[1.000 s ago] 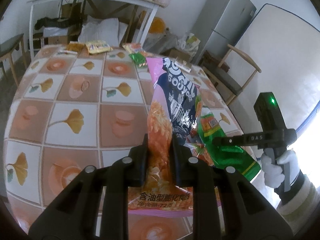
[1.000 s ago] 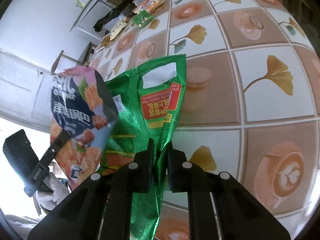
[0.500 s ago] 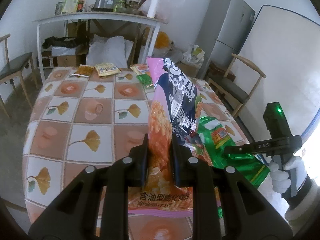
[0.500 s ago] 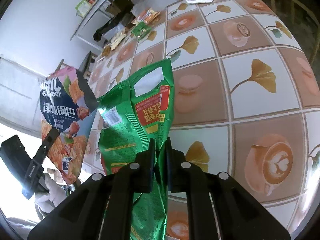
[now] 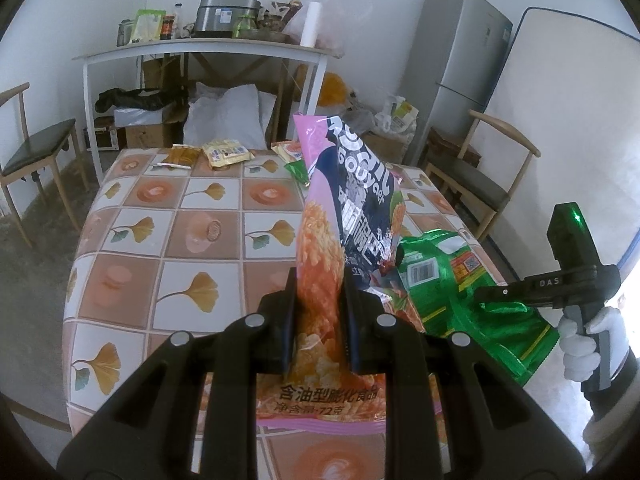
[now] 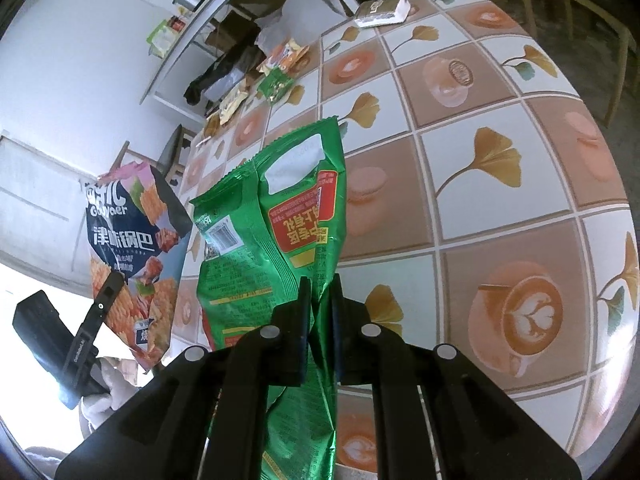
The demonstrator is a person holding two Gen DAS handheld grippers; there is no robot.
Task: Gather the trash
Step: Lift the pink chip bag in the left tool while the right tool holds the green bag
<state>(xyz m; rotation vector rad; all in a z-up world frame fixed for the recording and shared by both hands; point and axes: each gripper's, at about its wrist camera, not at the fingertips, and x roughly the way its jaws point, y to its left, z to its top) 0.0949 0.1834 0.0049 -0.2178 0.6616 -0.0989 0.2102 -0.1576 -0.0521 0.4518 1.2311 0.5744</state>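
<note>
Holding both bags higher off the table (image 5: pixel 132 248) than before: our left gripper (image 5: pixel 319 280) clamps pink bag (image 5: pixel 320 240), right gripper (image 6: pixel 319 280) pinches green bag (image 6: pixel 280 216), w/ far wrappers (image 5: pixel 226 152) untouched

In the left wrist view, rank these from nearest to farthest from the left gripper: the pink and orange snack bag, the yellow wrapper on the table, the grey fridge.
1. Pink and orange snack bag: clamped between the fingers of the left gripper.
2. Yellow wrapper: at the table's far edge, left of centre.
3. Tall grey fridge: against the back wall, upper right.
</note>
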